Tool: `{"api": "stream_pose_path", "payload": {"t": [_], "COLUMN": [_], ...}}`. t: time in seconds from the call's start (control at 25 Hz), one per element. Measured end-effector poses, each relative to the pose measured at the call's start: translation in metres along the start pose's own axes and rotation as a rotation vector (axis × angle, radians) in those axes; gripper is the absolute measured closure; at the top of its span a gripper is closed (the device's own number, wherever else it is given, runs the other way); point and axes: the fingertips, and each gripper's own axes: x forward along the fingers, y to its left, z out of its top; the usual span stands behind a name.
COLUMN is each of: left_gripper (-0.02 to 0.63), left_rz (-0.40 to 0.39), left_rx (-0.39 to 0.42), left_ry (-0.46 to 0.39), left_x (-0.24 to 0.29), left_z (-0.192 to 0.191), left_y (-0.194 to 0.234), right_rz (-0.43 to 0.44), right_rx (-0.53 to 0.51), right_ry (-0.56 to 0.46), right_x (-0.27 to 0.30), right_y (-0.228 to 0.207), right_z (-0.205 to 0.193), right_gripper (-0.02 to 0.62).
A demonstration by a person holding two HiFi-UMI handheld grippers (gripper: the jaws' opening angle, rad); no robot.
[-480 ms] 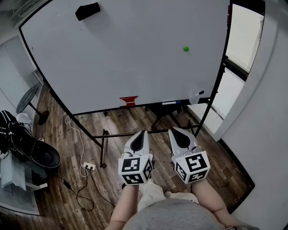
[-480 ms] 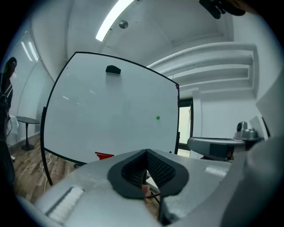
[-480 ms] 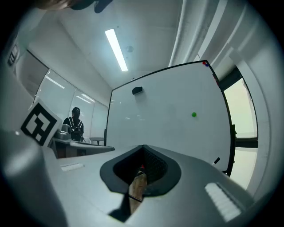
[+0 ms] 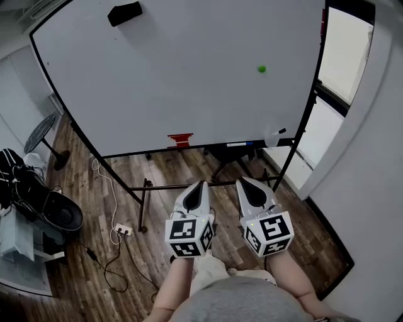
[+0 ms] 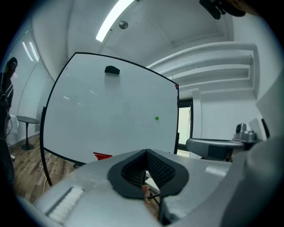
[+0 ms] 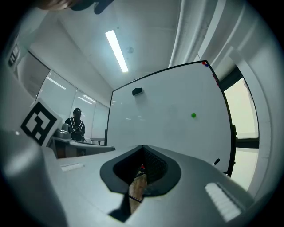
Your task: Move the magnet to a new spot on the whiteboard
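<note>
Low in the frame, the left gripper (image 4: 200, 187) and right gripper (image 4: 242, 183) hang side by side, jaws pressed together on nothing. Beyond them, the green magnet (image 4: 261, 68) sits at the upper right of the whiteboard (image 4: 189, 75), well apart from both.

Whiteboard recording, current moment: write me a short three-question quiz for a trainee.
1. True or false: the green magnet sits on the right half of the whiteboard.
2. What is stuck near the board's top left corner? A) black eraser B) yellow cup C) blue marker
3. Fill in: the left gripper and the right gripper are both ____, holding nothing.
Key: 1 true; 2 A; 3 shut.
</note>
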Motion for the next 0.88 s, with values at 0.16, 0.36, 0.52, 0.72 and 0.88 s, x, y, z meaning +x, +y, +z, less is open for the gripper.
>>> {"api": "stream_pose_path", "payload": {"t": [0.16, 0.36, 0.52, 0.72, 0.88], "left_gripper": [0.601, 0.601, 0.601, 0.601, 0.601], "left_rz": [0.0, -0.01, -0.02, -0.034, -0.044], "left_rx": [0.014, 0.023, 0.014, 0.013, 0.0], "left_ry": [-0.003, -0.001, 0.007, 0.013, 0.012], "left_x": [-0.002, -0.004, -0.005, 0.0, 0.009], "left_z": [0.002, 0.0, -0.002, -0.002, -0.001], "left_y": [-0.006, -0.014, -0.02, -0.024, -0.026], "right_rz": [0.026, 0.024, 0.026, 0.01, 0.001], "right_rx": [0.055, 0.037, 0.05, 0.043, 0.026], "right_ry": [-0.015, -0.03, -0.019, -0.003, 0.007], "right_x": [-0.003, -0.008, -0.013, -0.013, -0.011], "right_y": [0.0, -0.002, -0.003, -0.009, -0.02], "right_z": [0.002, 0.002, -0.003, -0.006, -0.006], "right_gripper": [0.597, 0.597, 0.597, 0.597, 0.597]}}
